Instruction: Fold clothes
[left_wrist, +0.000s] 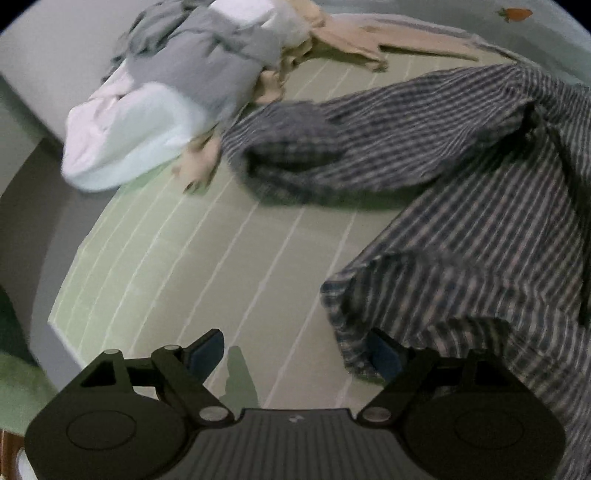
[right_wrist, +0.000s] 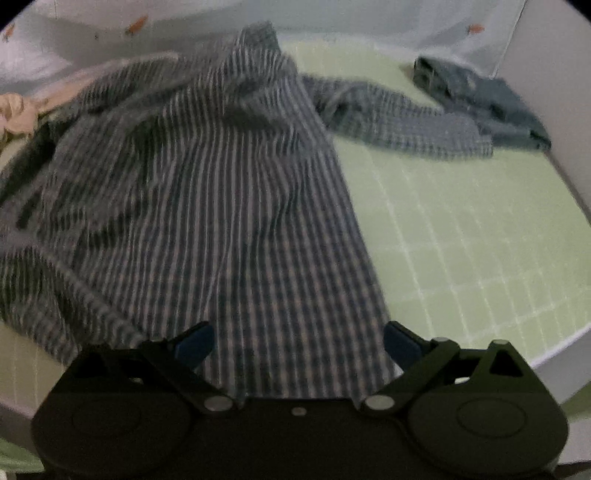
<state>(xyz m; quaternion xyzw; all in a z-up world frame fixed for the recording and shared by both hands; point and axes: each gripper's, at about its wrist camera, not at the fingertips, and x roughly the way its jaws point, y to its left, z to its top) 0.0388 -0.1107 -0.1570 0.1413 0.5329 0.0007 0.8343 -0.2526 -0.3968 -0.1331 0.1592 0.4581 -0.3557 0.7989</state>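
A dark checked shirt (left_wrist: 461, 206) lies crumpled and spread over the green gridded mat (left_wrist: 207, 258), one sleeve reaching left toward the clothes pile. In the right wrist view the same shirt (right_wrist: 192, 206) fills the left and middle, its other sleeve stretching right. My left gripper (left_wrist: 295, 354) is open just above the mat, its right finger at the shirt's near hem corner, nothing between the pads. My right gripper (right_wrist: 297, 345) is open over the shirt's near hem, with cloth lying between and under the blue pads, which stand wide apart.
A pile of grey, white and pink clothes (left_wrist: 177, 92) sits at the mat's far left, with a beige garment (left_wrist: 343, 37) beside it. A folded blue-grey denim piece (right_wrist: 480, 99) lies at the far right corner. White wall panels (right_wrist: 546, 74) border the mat (right_wrist: 461, 229).
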